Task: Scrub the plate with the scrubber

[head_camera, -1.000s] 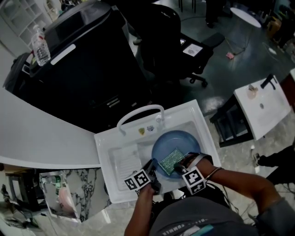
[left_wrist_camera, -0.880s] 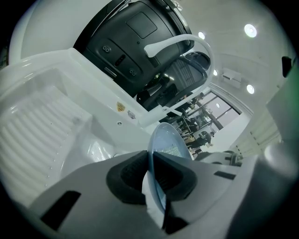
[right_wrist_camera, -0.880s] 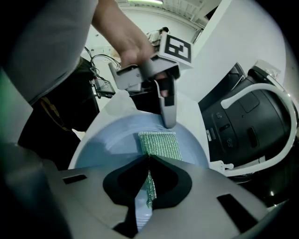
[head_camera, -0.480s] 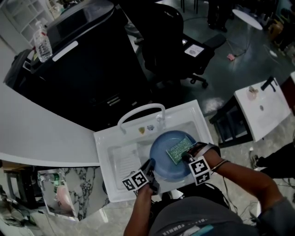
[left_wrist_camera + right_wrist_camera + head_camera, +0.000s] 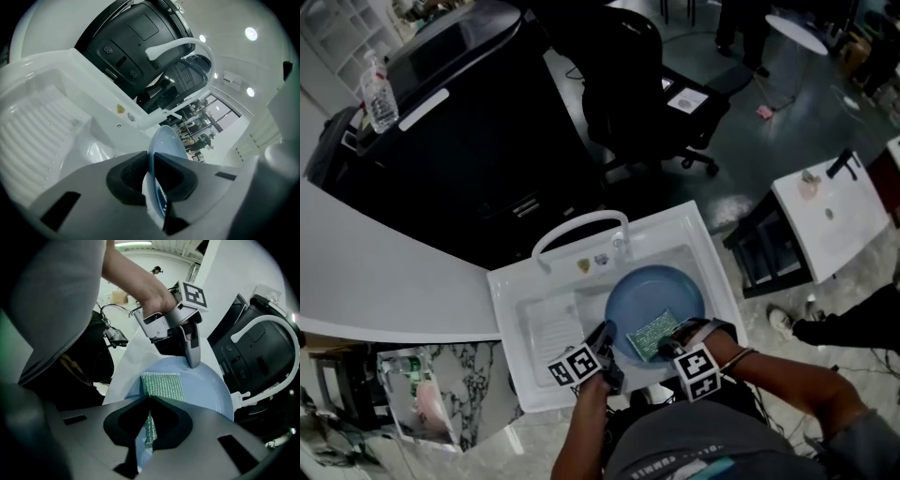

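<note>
A round blue plate [image 5: 661, 292] sits over the basin of the white sink [image 5: 511, 291]. My left gripper [image 5: 607, 349] is shut on the plate's near-left rim [image 5: 165, 140], seen edge-on in the left gripper view. A green mesh scrubber [image 5: 652, 334] lies flat on the near part of the plate [image 5: 206, 385], and my right gripper [image 5: 667, 349] is shut on its near edge. In the right gripper view the scrubber [image 5: 161, 386] runs from between my jaws out onto the plate, and the left gripper [image 5: 190, 350] clamps the rim beyond it.
The sink has a ribbed draining board [image 5: 553, 333] on its left and a white arched faucet [image 5: 579, 230] behind. A black machine [image 5: 478, 122] and a black office chair [image 5: 647, 84] stand beyond it. A white counter [image 5: 375, 272] runs at the left.
My right gripper slid the scrubber away to the plate's far right part, then drew it back to the near part. The left gripper stayed clamped on the rim.
</note>
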The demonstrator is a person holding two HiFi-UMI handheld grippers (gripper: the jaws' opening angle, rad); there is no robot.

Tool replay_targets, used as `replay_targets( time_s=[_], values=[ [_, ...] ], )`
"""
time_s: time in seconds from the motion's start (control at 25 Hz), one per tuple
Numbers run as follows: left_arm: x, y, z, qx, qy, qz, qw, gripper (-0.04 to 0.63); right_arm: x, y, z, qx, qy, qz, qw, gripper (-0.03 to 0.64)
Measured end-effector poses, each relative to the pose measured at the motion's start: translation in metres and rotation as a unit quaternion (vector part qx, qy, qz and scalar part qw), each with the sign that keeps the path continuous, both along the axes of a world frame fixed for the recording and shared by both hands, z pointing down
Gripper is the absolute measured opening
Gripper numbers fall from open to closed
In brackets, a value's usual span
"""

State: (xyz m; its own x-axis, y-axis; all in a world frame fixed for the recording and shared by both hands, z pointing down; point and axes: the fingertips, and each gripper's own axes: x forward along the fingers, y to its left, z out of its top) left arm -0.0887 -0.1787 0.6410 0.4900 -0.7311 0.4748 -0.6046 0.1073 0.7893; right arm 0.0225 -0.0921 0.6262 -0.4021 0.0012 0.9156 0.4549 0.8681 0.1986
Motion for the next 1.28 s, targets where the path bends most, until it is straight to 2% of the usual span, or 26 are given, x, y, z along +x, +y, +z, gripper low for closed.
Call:
replay_targets(
  time_s=[0.12,0.36,0.76,1.0,1.28],
  values=[
    [0.006,0.003,0.001,-0.003,0.001,0.004,1.0000,0.035,-0.011,-0.002,-0.005,-0.008,-0.021,0.012,1.000,0.040],
    [0.001,0.009,0.003,-0.007,0.005,-0.010,0.9999,0.031,-0.012,-0.020,-0.025,0.005,-0.063,0.050,0.997,0.040],
    [-0.041,0.031,0.001,-0.012,-0.019,-0.046,0.9987,0.029,-0.009,-0.077,-0.104,0.077,-0.149,0.114,0.979,0.040],
    [-0.094,0.059,0.006,-0.027,-0.038,-0.110,0.9929,0.029,-0.007,-0.103,-0.123,0.102,-0.161,0.129,0.973,0.040],
    [-0.159,0.102,0.026,-0.056,-0.051,-0.203,0.9763,0.029,-0.011,-0.115,-0.115,0.103,-0.154,0.124,0.975,0.040]
  ],
)
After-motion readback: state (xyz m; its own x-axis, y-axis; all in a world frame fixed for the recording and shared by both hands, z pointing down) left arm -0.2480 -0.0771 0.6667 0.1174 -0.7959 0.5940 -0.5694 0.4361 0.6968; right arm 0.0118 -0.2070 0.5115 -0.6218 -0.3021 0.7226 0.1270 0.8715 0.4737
